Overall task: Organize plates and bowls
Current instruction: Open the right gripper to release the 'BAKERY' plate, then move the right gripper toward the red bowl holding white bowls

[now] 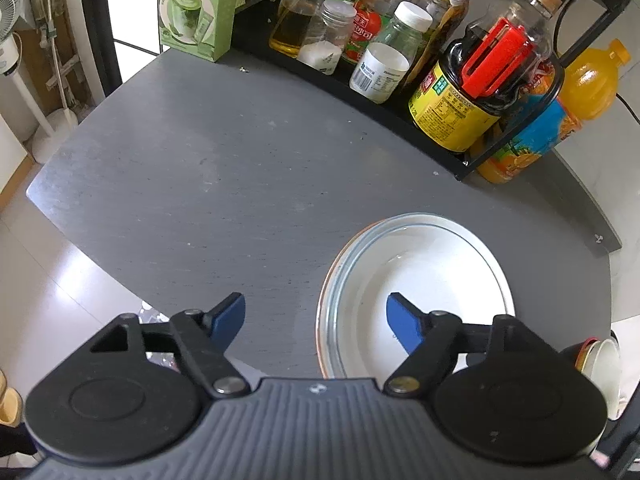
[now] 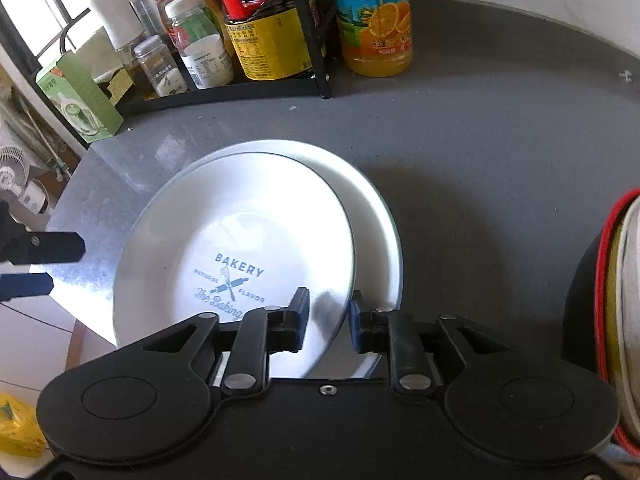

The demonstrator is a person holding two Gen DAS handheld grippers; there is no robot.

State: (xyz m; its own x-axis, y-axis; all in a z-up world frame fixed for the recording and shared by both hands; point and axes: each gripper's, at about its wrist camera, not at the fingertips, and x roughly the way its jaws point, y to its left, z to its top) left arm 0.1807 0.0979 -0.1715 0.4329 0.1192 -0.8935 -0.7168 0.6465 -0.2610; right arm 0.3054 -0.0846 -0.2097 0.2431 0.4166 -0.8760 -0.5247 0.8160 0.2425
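Note:
A white plate (image 2: 240,240) printed "BAKERY" lies slightly offset on a larger white plate (image 2: 380,216) on the dark grey table (image 2: 480,140). My right gripper (image 2: 329,320) straddles the near right rim of the printed plate, its blue pads drawn in on the plate's sloped wall. In the left wrist view the plates (image 1: 432,264) appear as one stack, with an orange-edged rim at the bottom. My left gripper (image 1: 316,320) is open at the stack's left side, holding nothing. Its right fingertip (image 1: 402,320) hovers over the plate. It also shows at the left edge as the left gripper (image 2: 36,264).
A black wire rack (image 1: 440,136) of sauce bottles and jars lines the back of the table. An orange juice bottle (image 2: 376,20) stands beside it and a green box (image 1: 196,4) at the far left. Stacked bowls (image 2: 616,288) sit at the right edge. The table's left edge (image 1: 80,232) drops to the floor.

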